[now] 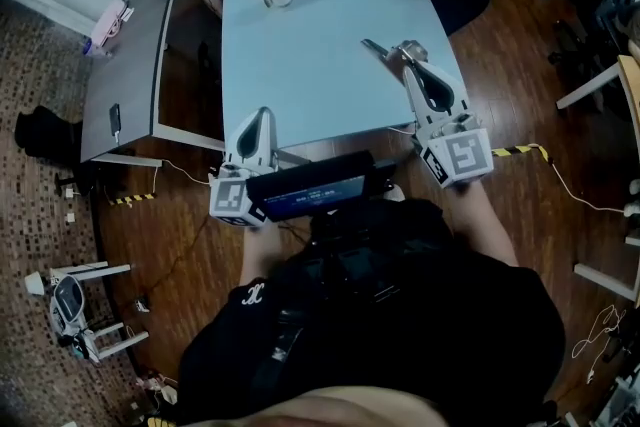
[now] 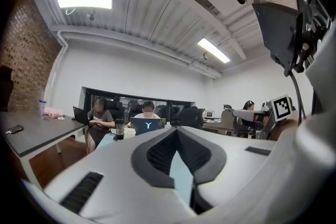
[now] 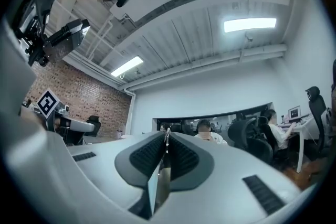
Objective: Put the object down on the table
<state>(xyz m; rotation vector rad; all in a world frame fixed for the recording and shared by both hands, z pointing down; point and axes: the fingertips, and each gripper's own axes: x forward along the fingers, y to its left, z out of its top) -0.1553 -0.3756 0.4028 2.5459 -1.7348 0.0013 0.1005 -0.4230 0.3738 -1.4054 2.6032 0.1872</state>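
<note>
Light-blue desk [image 1: 310, 65], open office behind. Right gripper [image 1: 408, 55] has its jaws narrow, pinching a thin flat silvery metal object [image 1: 378, 47] over the desk's near right part. Left gripper [image 1: 255, 127] has its jaws together and empty. Risk: released too high, the object could bounce off the near edge; it could also pivot in the thin pinch.

The head view is dim, its corners dark and its edges bowed; the pale table [image 1: 320, 65] is brightest. Ceiling strip lights [image 2: 85, 2] glare white in both gripper views, whose rims curve and blacken.
</note>
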